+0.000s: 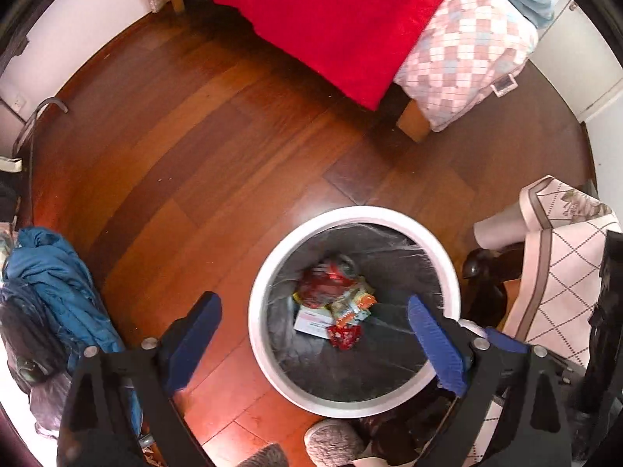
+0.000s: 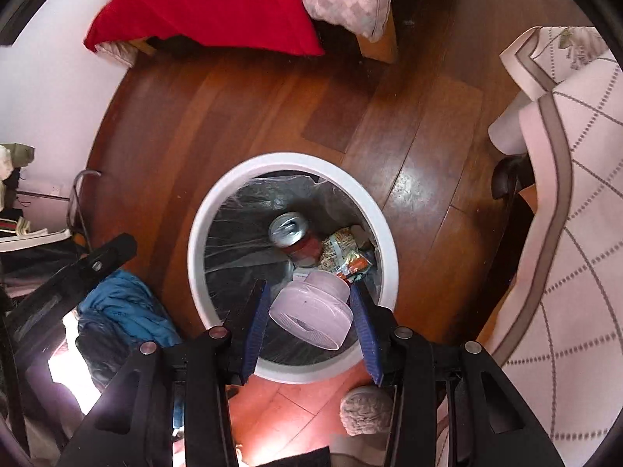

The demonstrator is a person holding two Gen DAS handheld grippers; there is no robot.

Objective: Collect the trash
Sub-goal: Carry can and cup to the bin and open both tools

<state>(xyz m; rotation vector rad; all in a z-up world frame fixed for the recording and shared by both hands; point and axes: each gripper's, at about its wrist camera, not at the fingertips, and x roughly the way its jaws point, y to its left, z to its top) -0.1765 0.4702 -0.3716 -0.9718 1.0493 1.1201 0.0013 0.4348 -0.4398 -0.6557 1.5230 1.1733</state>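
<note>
A white round trash bin [image 1: 350, 216] with a clear liner stands on the wooden floor; it also shows in the right wrist view [image 2: 290, 160]. Inside lie snack wrappers [image 1: 352, 303], a small white box [image 1: 311, 321] and a drink can [image 2: 290, 229]. My left gripper [image 1: 311, 311] is open and empty above the bin's near left side. My right gripper [image 2: 309, 303] is above the bin, with a pale pink plastic cup [image 2: 311, 311] between its blue pads; I cannot tell whether the pads still press on the cup.
A bed with a red blanket [image 1: 331, 11] and a checked quilt [image 1: 467, 54] stands beyond. A table with a patterned cloth [image 2: 564, 202] is on the right. A blue jacket [image 1: 58, 272] lies on the left. A grey slipper [image 2: 366, 408] is near the bin.
</note>
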